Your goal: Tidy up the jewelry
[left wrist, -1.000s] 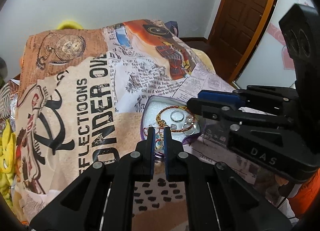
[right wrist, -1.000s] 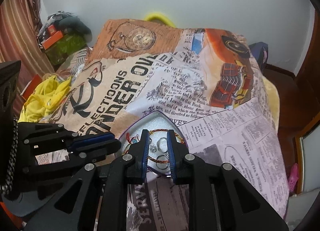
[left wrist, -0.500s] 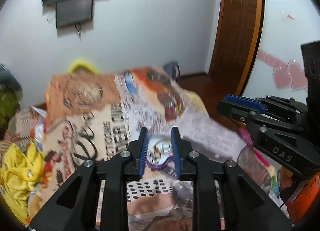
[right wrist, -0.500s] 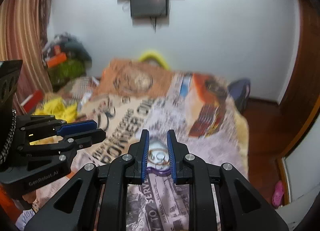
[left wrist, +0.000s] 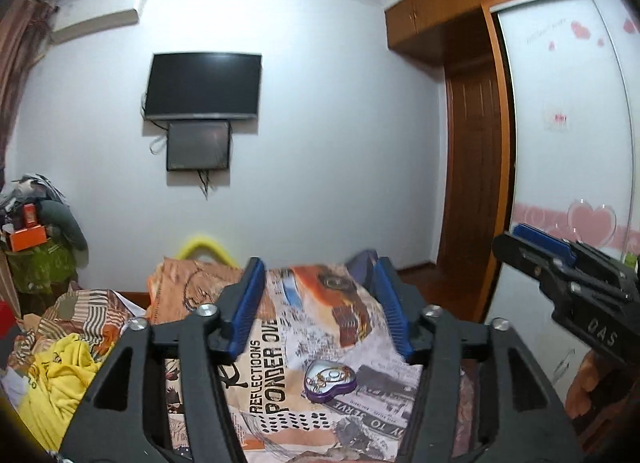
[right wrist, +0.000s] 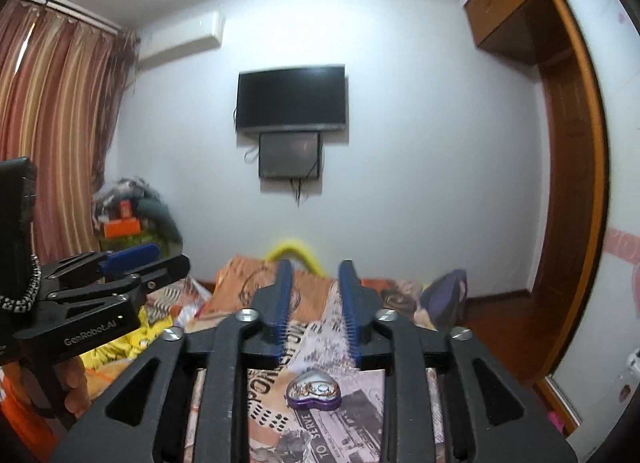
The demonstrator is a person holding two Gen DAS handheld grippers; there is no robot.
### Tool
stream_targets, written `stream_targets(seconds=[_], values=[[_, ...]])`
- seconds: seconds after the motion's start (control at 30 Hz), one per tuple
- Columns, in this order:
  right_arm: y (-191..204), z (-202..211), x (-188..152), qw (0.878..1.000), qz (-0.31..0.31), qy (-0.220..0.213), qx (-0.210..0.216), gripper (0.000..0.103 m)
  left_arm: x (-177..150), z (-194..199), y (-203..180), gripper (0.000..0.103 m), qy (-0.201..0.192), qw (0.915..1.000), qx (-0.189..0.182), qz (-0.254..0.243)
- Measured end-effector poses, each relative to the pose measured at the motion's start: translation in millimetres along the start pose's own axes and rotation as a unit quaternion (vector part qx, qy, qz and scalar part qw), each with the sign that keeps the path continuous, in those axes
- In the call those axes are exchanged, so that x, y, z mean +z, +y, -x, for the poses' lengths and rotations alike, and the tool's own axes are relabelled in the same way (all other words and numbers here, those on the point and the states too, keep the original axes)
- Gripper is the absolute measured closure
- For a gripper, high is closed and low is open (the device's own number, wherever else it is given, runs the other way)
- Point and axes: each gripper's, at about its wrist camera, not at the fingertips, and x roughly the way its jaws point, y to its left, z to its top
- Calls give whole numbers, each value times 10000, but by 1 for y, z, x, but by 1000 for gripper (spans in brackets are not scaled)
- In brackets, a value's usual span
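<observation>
A purple heart-shaped jewelry box (left wrist: 330, 379) lies open on the printed bedspread (left wrist: 264, 347), with gold bangles and rings inside. It also shows in the right wrist view as the jewelry box (right wrist: 314, 389), low and centre. My left gripper (left wrist: 320, 271) is raised well above and short of it, its jaws opening with nothing between them. My right gripper (right wrist: 315, 269) is likewise lifted, its jaws opening and empty. Each gripper appears in the other's view: the right gripper (left wrist: 520, 237) at the right, the left gripper (right wrist: 160, 257) at the left.
A wall-mounted screen (left wrist: 203, 87) faces me over the bed. Yellow clothing (left wrist: 60, 375) and a cluttered pile (left wrist: 36, 239) sit at the left. A wooden door (left wrist: 476, 203) and a wardrobe panel (left wrist: 568, 143) are at the right. Striped curtains (right wrist: 52, 135) hang at the left.
Both grippers rose and pulled back from the jewelry box and tilted up to face the wall. Their jaws, nearly shut over the box earlier, have spread apart.
</observation>
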Motion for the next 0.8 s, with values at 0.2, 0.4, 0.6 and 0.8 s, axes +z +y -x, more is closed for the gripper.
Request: stream_targets(seconds=[0.2, 0.4, 0.6, 0.8], values=[[10, 10, -3, 9991, 50, -278, -316, 33, -3, 25, 0, 1, -338, 9989, 321, 71], [13, 18, -2, 9974, -74, -453, -559, 1, -7, 32, 0, 0, -356, 9982, 479, 19], [15, 16, -6, 9969, -29, -378, -689, 0, -8, 38, -1, 0, -340, 9985, 439, 32], [9, 24, -16, 9972, -12, -280, -695, 0, -11, 39, -4, 0, -330, 9984, 462, 6]])
